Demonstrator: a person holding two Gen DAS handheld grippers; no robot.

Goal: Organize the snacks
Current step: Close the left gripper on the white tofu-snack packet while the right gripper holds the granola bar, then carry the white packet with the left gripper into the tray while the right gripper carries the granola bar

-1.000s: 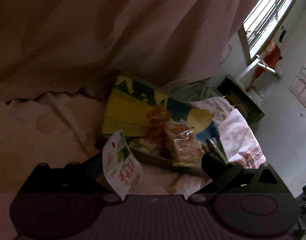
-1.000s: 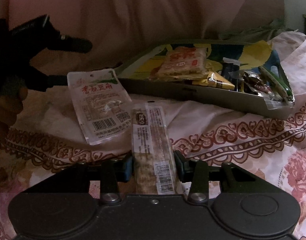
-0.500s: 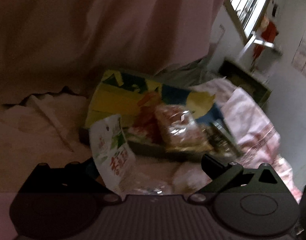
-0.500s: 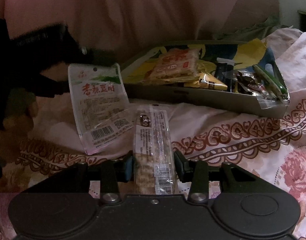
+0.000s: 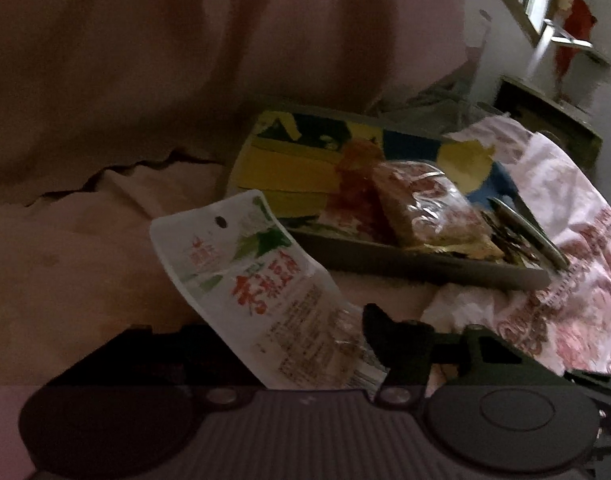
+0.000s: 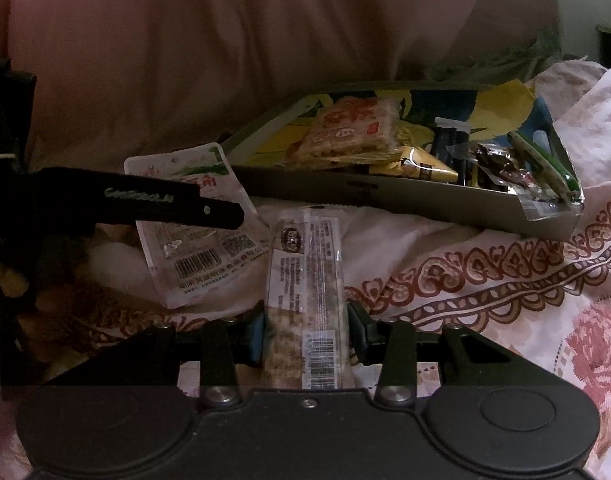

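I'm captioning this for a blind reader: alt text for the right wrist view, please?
The right gripper clamps a long clear cracker pack over a floral bedsheet. The left gripper is closing around a white snack pouch, before a snack-filled tray.

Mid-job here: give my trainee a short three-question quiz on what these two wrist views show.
1. True or false: the right gripper grips the long cracker pack.
2. Which packet lies between the closing left gripper jaws? A) white pouch B) yellow wedge packet
3. Where does the square cracker pack lie?

Key: 1 true; 2 A; 3 in the tray.
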